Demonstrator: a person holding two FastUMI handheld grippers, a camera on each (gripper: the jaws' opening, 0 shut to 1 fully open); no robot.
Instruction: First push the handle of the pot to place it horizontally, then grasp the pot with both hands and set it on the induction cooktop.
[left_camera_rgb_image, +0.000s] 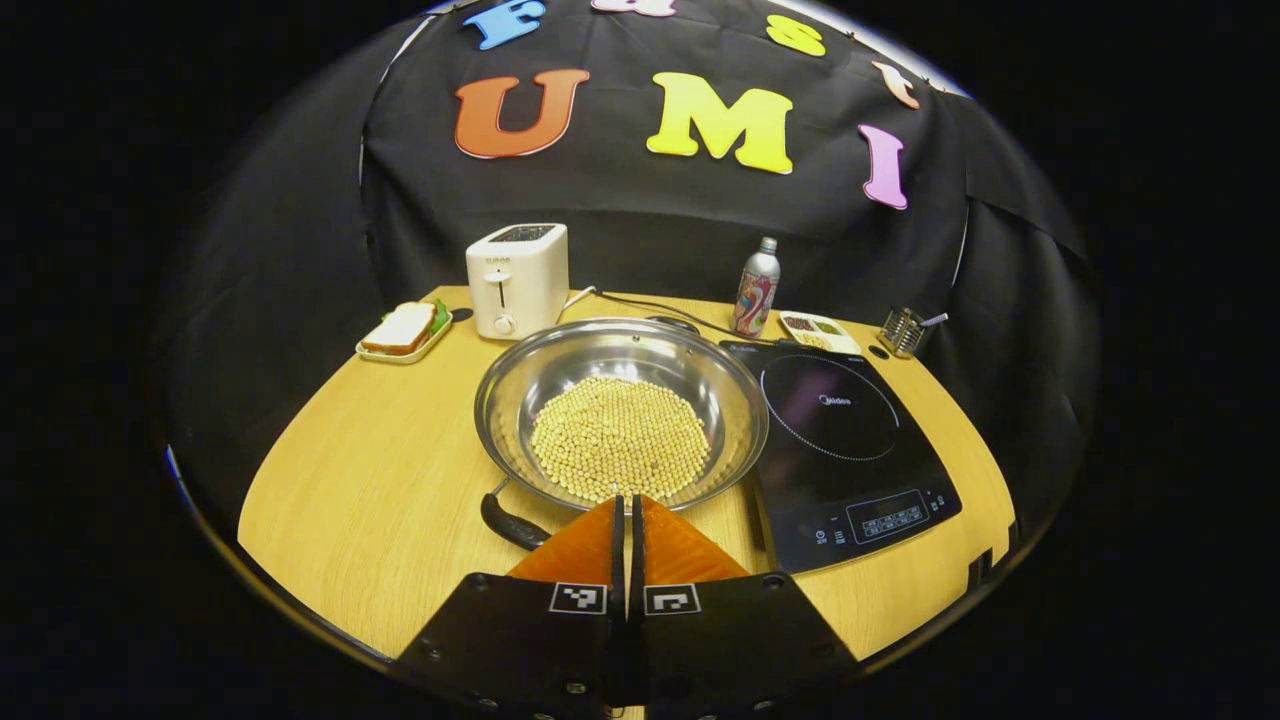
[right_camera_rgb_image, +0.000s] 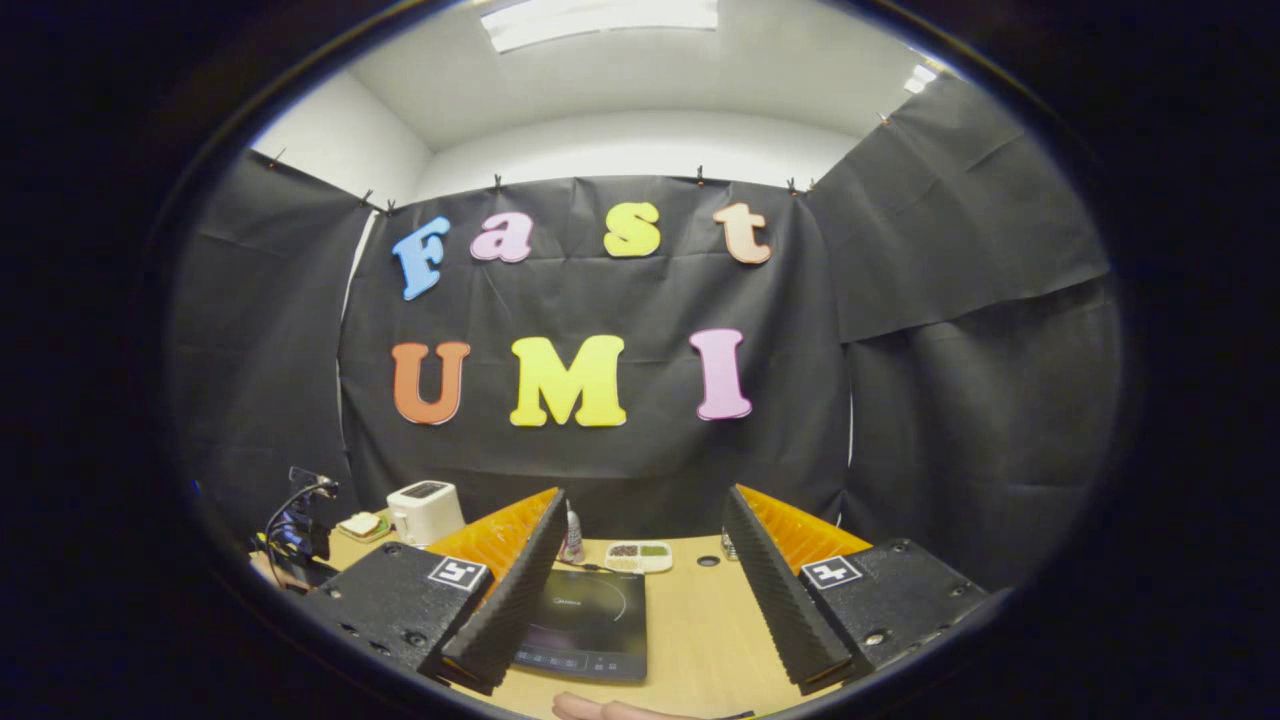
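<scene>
The pot (left_camera_rgb_image: 620, 415), a wide steel pan with a layer of pale round beans across its bottom, stands on the wooden tabletop (left_camera_rgb_image: 380, 500) just left of the induction cooktop (left_camera_rgb_image: 845, 455); its right rim reaches the cooktop's left edge, but whether the two touch cannot be told. The pot's dark handle (left_camera_rgb_image: 512, 524) projects from its near-left side, angled toward the front of the tabletop.

The left gripper (left_camera_rgb_image: 628, 515) hovers at the near rim of the pot, fingers drawn together with only a thin slit between them, holding nothing. Its tips lie just right of the handle, apart from it.

In the right gripper view, the right gripper (right_camera_rgb_image: 640, 540) is held higher and level, jaws spread wide and empty, with the induction cooktop (right_camera_rgb_image: 590, 622) below and between its fingers. Part of a hand (right_camera_rgb_image: 600, 709) shows at the bottom edge.

At the back of the tabletop stand a white toaster (left_camera_rgb_image: 518, 280), a plate with a sandwich (left_camera_rgb_image: 405, 332), a metal bottle (left_camera_rgb_image: 756, 288), a small divided dish (left_camera_rgb_image: 818, 328) and a wire holder (left_camera_rgb_image: 902, 331).
</scene>
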